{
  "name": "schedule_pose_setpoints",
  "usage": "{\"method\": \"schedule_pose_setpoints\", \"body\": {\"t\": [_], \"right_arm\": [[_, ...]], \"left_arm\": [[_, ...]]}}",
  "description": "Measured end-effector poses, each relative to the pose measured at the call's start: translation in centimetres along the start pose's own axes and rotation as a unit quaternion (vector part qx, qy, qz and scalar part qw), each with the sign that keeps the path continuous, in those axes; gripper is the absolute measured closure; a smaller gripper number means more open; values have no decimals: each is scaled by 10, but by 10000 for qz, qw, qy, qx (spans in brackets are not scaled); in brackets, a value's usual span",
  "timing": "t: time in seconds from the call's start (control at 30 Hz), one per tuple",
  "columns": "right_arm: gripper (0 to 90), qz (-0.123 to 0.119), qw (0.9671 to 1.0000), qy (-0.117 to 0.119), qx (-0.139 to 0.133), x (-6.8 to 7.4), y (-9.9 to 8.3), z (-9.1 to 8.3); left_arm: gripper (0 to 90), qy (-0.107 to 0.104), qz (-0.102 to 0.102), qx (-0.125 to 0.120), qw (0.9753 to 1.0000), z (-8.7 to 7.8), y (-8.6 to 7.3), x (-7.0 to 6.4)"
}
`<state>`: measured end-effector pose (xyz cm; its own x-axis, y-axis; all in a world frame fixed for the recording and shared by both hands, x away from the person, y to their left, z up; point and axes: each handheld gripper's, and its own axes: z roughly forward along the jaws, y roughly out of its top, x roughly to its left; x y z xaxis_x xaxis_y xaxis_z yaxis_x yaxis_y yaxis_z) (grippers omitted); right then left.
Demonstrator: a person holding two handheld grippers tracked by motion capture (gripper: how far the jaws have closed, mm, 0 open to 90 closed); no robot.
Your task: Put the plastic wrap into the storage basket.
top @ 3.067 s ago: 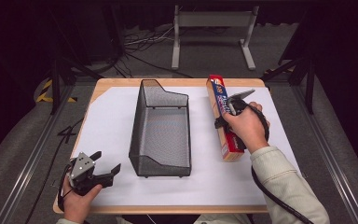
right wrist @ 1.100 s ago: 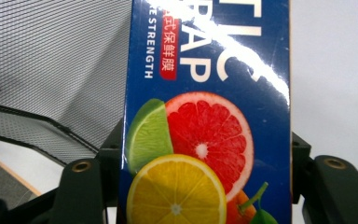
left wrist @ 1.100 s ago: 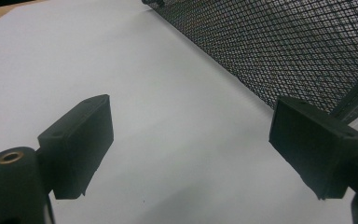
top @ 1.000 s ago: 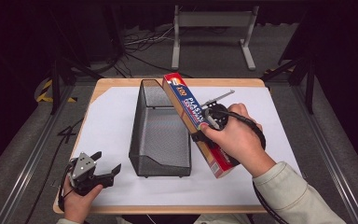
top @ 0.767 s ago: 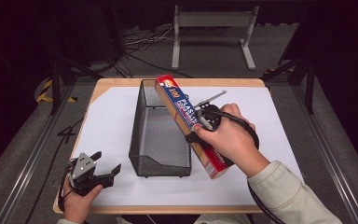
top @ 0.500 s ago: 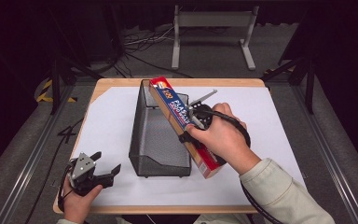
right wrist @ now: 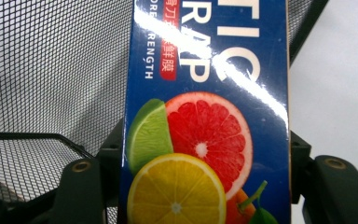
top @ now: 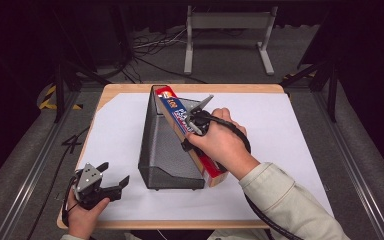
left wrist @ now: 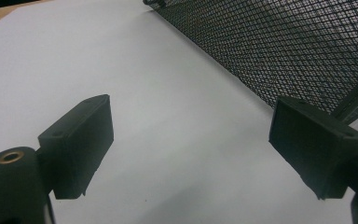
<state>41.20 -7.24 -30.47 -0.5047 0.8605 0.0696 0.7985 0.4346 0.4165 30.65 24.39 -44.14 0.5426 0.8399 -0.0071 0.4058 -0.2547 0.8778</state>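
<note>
In the high view, the right gripper (top: 196,121) pinches a long plastic wrap box (top: 187,134) across its width, and the right hand (top: 222,145) covers the middle of the box. The box lies slanted over the right wall of the black mesh basket (top: 166,145): its far end is above the far corner of the basket, and its near end sticks out beside the basket's near right corner. About three seconds ago the box was flat on the white sheet (top: 285,130) to the right of the basket, well apart from it. Then it travelled toward the left step by step, and half a second ago its far end was already over the basket rim; now it reaches a little deeper over the basket. The basket has not moved from the middle of the bench (top: 130,90). The left gripper (top: 102,182) rests at the near left corner of the bench in the left hand (top: 82,215), the same as before, with its jaws spread.

In the left gripper view, the two black jaws stand wide apart over the white sheet (left wrist: 121,93), with nothing between them. The mesh wall of the basket (left wrist: 284,46) is near, at the upper right.

In the right gripper view, the jaws press both sides of the plastic wrap box (right wrist: 209,121), whose blue face shows citrus slices. Behind it is the mesh of the basket (right wrist: 51,70), and the white sheet (right wrist: 340,84) shows at the right.
</note>
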Motion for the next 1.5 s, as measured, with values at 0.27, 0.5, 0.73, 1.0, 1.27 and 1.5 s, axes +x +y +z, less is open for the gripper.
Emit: {"method": "schedule_pose_setpoints", "body": {"t": [0.27,0.5,0.73,1.0,1.27,1.5], "right_arm": [[392,43,9997,-112,195,5,8,15],[391,51,9992,-187,338,8,11,21],[390,62,9984,-236,515,12,12,28],[387,68,9968,-304,736,14,14,35],[383,35,9948,-369,952,14,16,43],[382,60,9946,-421,947,15,19,43]], "left_arm": [[144,-4,10,-28,10000,-1,1,-1],[144,-30,44,-6,10000,1,1,-2],[144,-49,36,-2,10000,1,1,-2],[144,-26,38,-12,10000,1,1,-1],[145,-22,43,-32,10000,0,1,-1],[144,-39,72,-37,10000,0,2,-3]]}}
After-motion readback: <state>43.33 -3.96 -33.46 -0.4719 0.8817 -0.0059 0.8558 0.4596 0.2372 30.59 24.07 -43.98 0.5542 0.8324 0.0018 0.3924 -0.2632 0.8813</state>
